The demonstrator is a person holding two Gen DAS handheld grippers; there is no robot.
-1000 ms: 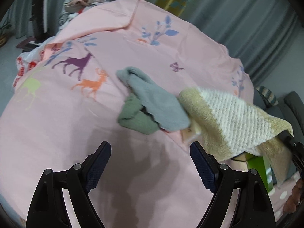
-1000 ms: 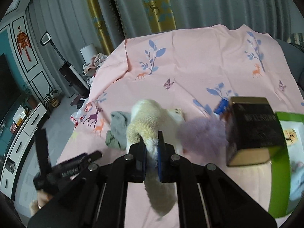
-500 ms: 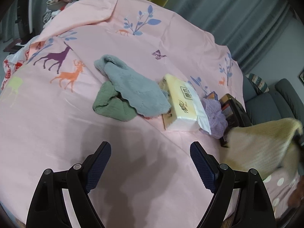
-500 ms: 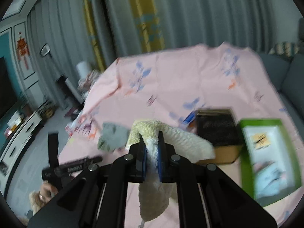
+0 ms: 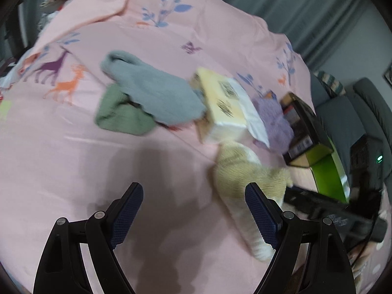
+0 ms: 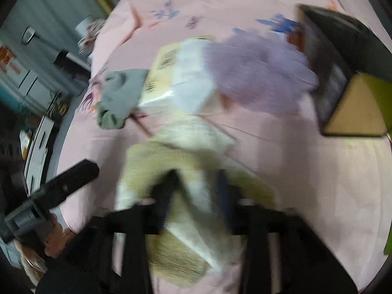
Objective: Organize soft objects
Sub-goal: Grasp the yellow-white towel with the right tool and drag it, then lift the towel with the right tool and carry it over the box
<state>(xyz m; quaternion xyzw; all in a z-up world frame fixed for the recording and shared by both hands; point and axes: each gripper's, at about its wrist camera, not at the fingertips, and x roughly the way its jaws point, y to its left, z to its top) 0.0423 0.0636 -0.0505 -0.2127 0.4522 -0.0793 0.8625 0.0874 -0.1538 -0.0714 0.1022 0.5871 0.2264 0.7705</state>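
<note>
Cream-and-white towel [image 6: 196,161] lies spread on the pink sheet [image 5: 73,171], just in front of the tissue pack [image 5: 225,103]. The right gripper [image 6: 198,188] is low over the towel with its fingers [image 6: 169,186] a modest way apart; a strip of towel shows between them, but the view is blurred and I cannot tell whether they grip it. The left gripper [image 5: 193,208] hovers above bare sheet, fingers [image 5: 127,208] spread wide and holding nothing, its right finger just beside the towel's edge. A grey cloth [image 5: 152,93] overlaps a green cloth [image 5: 120,115] left of the tissue pack and touches it. A purple fluffy thing [image 5: 274,120] sits between the pack and a dark box [image 5: 303,132].
</note>
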